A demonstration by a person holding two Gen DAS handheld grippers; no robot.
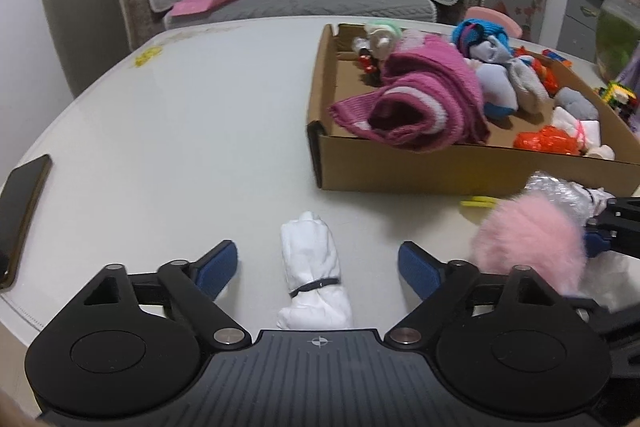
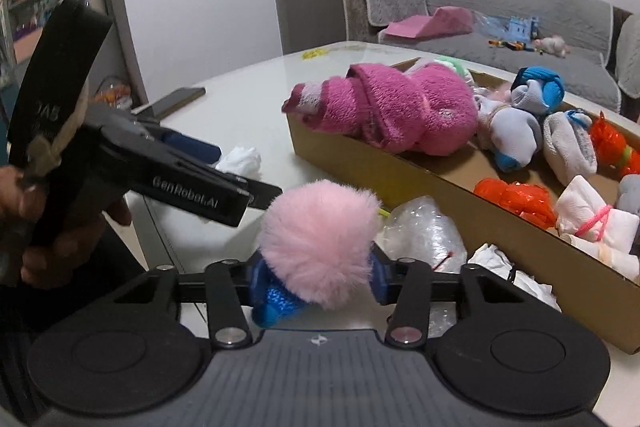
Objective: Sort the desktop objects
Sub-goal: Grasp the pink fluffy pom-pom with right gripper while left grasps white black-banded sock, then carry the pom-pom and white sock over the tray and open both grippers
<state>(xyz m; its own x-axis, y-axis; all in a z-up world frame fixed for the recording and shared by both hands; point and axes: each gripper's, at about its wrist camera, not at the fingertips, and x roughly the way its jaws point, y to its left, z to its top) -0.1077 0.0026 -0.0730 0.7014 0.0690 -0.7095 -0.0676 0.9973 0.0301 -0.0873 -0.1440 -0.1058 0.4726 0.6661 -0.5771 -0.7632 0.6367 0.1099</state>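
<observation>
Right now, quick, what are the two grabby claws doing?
Left gripper: open, holding nothing, one finger on each side of the white cloth bundle.
Right gripper: closed on the pink pom-pom.

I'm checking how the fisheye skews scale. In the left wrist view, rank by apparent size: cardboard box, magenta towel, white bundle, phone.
1. Cardboard box, largest by far.
2. Magenta towel.
3. White bundle and phone look about alike; the bundle lies very near the camera and the phone is cut off at the edge, so I won't rank them.
</observation>
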